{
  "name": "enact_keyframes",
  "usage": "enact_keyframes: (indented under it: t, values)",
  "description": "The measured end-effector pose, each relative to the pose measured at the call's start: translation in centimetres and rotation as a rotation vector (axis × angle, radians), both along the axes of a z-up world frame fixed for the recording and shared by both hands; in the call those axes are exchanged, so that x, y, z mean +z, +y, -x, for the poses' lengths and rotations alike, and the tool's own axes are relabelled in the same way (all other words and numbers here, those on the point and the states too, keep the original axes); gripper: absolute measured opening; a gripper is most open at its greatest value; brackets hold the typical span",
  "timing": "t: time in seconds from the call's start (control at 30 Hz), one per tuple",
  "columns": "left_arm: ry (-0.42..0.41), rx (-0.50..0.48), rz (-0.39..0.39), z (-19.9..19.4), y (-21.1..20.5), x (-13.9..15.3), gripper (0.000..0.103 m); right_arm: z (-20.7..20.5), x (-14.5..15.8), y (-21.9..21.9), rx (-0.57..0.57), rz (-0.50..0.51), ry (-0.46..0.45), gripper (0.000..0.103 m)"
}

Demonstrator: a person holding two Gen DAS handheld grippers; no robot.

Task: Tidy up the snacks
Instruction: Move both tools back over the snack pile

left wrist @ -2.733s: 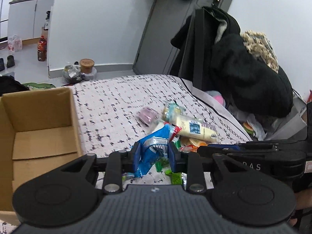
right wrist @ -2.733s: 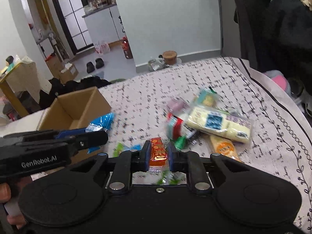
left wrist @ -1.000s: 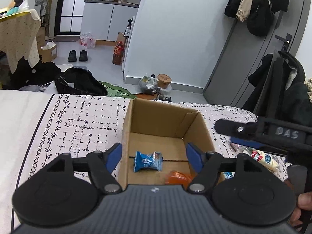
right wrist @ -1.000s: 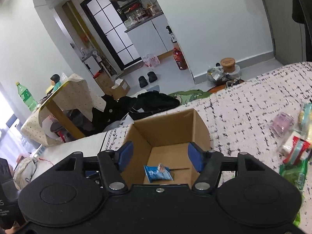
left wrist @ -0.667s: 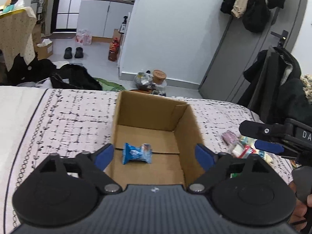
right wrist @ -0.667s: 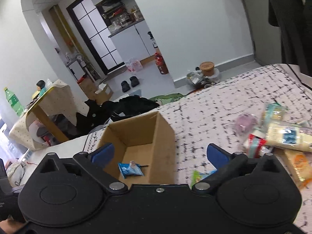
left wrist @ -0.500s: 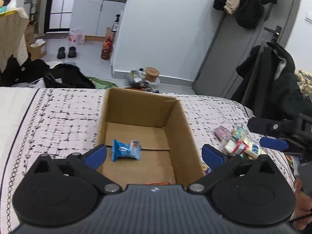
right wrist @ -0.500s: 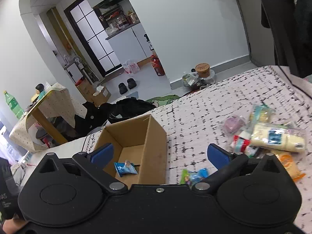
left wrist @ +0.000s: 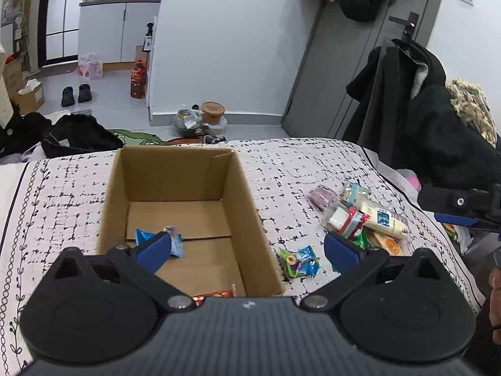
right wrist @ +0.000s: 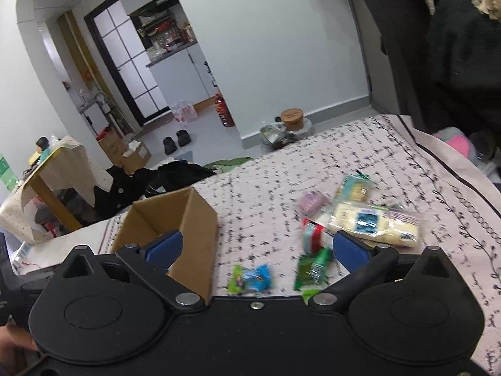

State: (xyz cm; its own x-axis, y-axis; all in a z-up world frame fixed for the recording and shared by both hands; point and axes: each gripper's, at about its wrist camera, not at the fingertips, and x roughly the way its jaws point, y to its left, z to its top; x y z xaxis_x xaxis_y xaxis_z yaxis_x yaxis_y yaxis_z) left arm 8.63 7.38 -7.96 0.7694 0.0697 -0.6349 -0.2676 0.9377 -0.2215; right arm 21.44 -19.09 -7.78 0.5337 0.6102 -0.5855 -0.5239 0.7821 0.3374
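Observation:
An open cardboard box (left wrist: 244, 200) stands on the bed. Inside it lie a blue snack packet (left wrist: 178, 246) and, at the near edge, an orange packet (left wrist: 216, 294). My left gripper (left wrist: 247, 247) hovers open over the box's near right corner, nothing between its fingers. Right of the box lie a green-blue packet (left wrist: 299, 260) and a pile of snacks (left wrist: 369, 219). My right gripper (right wrist: 256, 246) is open and empty, above the green-blue packet (right wrist: 250, 277), with the box (right wrist: 194, 219) to its left and a long yellow packet (right wrist: 372, 222) ahead on the right.
The patterned bed cover (left wrist: 297, 163) ends at a far edge, with a jar (left wrist: 213, 111) and a black bag (left wrist: 78, 138) on the floor beyond. Dark coats (left wrist: 438, 131) hang close to the bed's right side. A finger of my right gripper (left wrist: 454, 202) shows at the right.
Both grippers let go of their packets into the box and spread wide open. Both views have swung right, from the box toward the snack pile.

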Motion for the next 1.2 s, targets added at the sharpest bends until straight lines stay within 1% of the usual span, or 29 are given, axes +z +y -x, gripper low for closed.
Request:
enact_keyframes:
  t: [0.07, 0.17, 0.3, 0.57, 0.77, 0.9, 1.0, 1.07, 1.1, 1.2]
  values:
    - [0.003, -0.006, -0.006, -0.2, -0.4, 0.0, 0.103, -0.1, -0.2, -0.6, -0.013, 0.023, 0.006, 0.103]
    - [0.007, -0.025, 0.001, -0.7, -0.8, 0.1, 0.103, -0.2, -0.3, -1.5, -0.018, 0.021, 0.032, 0.103]
    - [0.016, -0.066, -0.008, -1.5, -1.7, 0.2, 0.103, 0.1, -0.5, -2.4, -0.028, 0.053, 0.019, 0.103]
    - [0.044, -0.126, -0.029, -3.2, -3.4, 0.3, 0.103, -0.6, -1.1, -4.4, -0.089, 0.086, 0.037, 0.103]
    - [0.061, -0.154, -0.055, -4.4, -4.4, 0.4, 0.103, -0.9, -1.5, -5.2, -0.079, 0.081, 0.058, 0.103]
    - [0.065, -0.166, -0.056, -5.2, -4.9, 0.5, 0.103, -0.9, -1.4, -5.2, -0.078, 0.109, 0.029, 0.103]
    - [0.069, -0.181, -0.047, -5.8, -5.6, 0.4, 0.103, -1.4, -1.7, -5.6, -0.091, 0.11, 0.043, 0.103]
    - [0.074, -0.191, -0.054, -6.3, -6.3, 0.1, 0.102, -1.6, -2.1, -5.9, -0.098, 0.109, 0.053, 0.103]
    - [0.079, -0.193, -0.056, -6.5, -6.5, 0.0, 0.102, -1.8, -2.3, -6.1, -0.101, 0.108, 0.059, 0.102]
    - [0.09, -0.206, -0.041, -7.2, -7.1, -0.6, 0.101, -2.2, -2.9, -6.5, -0.108, 0.112, 0.078, 0.094]
